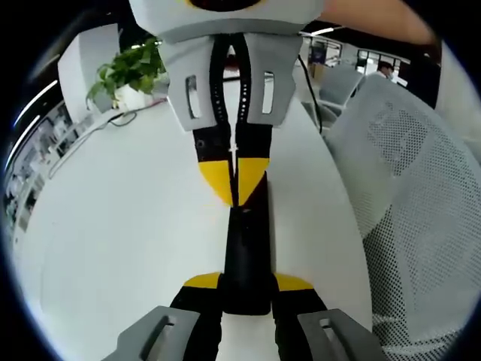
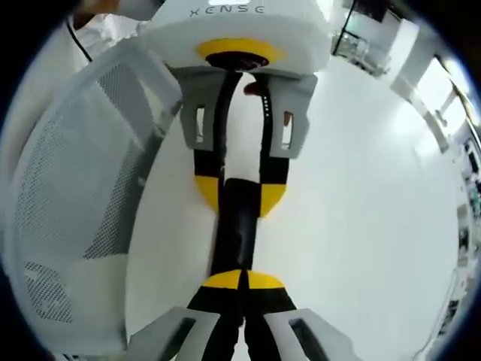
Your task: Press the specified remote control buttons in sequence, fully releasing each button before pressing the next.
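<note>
I hold the black remote control (image 1: 246,259) between my two grippers, above a white table (image 1: 128,226). In the left gripper view my left gripper (image 1: 248,289) rises from the bottom with its yellow-tipped jaws set on either side of the near end of the remote, pinching it. The remote runs straight away from me, long and narrow.

At its far end my right gripper (image 1: 234,177) comes in from the top of that view, pointing back at me. Its two yellow tips are pressed together with only a thin dark seam between them, and they rest on the top face of the remote near its far end. I think they touch a button there, but the remote's face is too dark for me to tell which.

In the right gripper view the scene is mirrored. My right gripper (image 2: 243,280) comes up from the bottom, tips closed together over the near end of the remote control (image 2: 237,233). Beyond it my left gripper (image 2: 240,197) grips the remote from both sides, yellow tips flanking the black body.

A white mesh chair (image 1: 409,195) stands just beside the table edge. A green potted plant (image 1: 129,74) sits far back on the table, with a dark cable lying near it.
</note>
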`<state>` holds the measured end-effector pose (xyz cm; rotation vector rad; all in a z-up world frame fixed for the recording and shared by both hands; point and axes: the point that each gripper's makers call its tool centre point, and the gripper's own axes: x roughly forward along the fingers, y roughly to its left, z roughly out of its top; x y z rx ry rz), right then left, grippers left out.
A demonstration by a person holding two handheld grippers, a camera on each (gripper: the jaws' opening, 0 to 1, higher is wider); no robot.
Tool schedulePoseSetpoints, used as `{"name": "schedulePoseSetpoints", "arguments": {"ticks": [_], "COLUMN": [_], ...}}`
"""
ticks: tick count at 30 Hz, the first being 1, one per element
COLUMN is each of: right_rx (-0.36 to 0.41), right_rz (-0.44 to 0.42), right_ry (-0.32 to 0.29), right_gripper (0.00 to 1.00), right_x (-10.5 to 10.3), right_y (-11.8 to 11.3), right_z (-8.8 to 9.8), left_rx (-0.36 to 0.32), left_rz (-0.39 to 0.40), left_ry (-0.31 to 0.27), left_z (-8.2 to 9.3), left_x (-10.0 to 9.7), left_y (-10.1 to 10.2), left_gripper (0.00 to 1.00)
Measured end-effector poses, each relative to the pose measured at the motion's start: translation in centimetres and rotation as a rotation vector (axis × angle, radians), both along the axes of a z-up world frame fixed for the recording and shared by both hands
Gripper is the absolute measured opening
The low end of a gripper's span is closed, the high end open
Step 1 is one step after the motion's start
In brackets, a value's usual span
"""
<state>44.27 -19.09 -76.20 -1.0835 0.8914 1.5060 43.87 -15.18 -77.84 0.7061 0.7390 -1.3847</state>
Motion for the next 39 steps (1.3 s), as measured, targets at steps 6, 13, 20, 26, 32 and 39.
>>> {"name": "schedulePoseSetpoints", "arguments": {"ticks": [6,13,20,26,32,39], "right_rx": [-0.007,-0.013,-0.015,-0.023,-0.029,-0.034], "right_rz": [0.016,0.028,0.029,0.035,0.039,0.042], "right_ry": [0.006,0.01,0.01,0.009,0.007,0.007], "right_gripper": [0.0,0.0,0.0,0.0,0.0,0.0], "right_x": [-0.6,-0.89,-0.78,-0.74,-0.71,-0.68], "right_y": [0.25,0.49,0.51,0.52,0.45,0.51], "right_z": [-0.39,-0.73,-0.79,-0.85,-0.9,-0.92], "left_rx": [0.0,-0.002,-0.003,-0.005,-0.006,-0.009], "left_rz": [0.002,0.003,0.003,0.004,0.004,0.004], "left_ry": [-0.001,-0.001,0.0,0.001,0.001,0.002], "left_z": [-0.01,0.0,-0.03,0.01,0.01,-0.03], "left_x": [-0.02,-0.06,-0.09,-0.11,-0.07,0.0], "left_y": [0.02,0.04,0.03,0.03,0.02,0.07], "left_gripper": [0.25,0.25,0.25,0.25,0.25,0.25]}}
